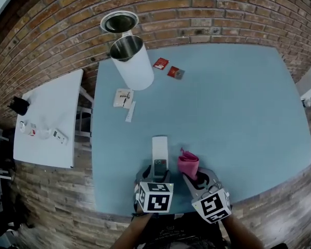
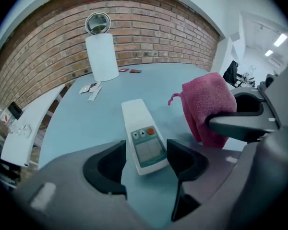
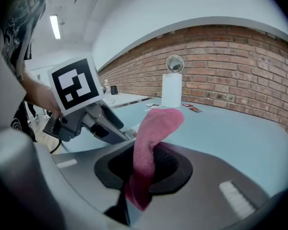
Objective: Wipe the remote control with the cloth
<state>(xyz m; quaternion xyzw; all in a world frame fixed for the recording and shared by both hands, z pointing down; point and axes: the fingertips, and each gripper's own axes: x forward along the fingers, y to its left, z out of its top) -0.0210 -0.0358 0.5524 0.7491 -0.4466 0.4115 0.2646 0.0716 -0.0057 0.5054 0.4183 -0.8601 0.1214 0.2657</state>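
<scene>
A white remote control (image 1: pixel 159 152) lies flat on the blue table (image 1: pixel 238 108), its display end toward me. My left gripper (image 2: pixel 145 158) stands open, one finger on each side of the remote's (image 2: pixel 143 135) near end, pads clear of it. My right gripper (image 3: pixel 146 164) is shut on a pink cloth (image 3: pixel 151 143), which sticks up past the fingers. In the head view the right gripper (image 1: pixel 195 179) holds the cloth (image 1: pixel 188 164) just right of the remote, beside the left gripper (image 1: pixel 155 171). From the left gripper view the cloth (image 2: pixel 206 104) hangs to the right of the remote.
A white cylindrical bin (image 1: pixel 131 61) with its lid flipped up stands at the table's far left. Two small red packets (image 1: pixel 168 68) lie beside it. White paper sachets (image 1: pixel 124 100) lie closer in. A white side table (image 1: pixel 49 121) with small items stands left.
</scene>
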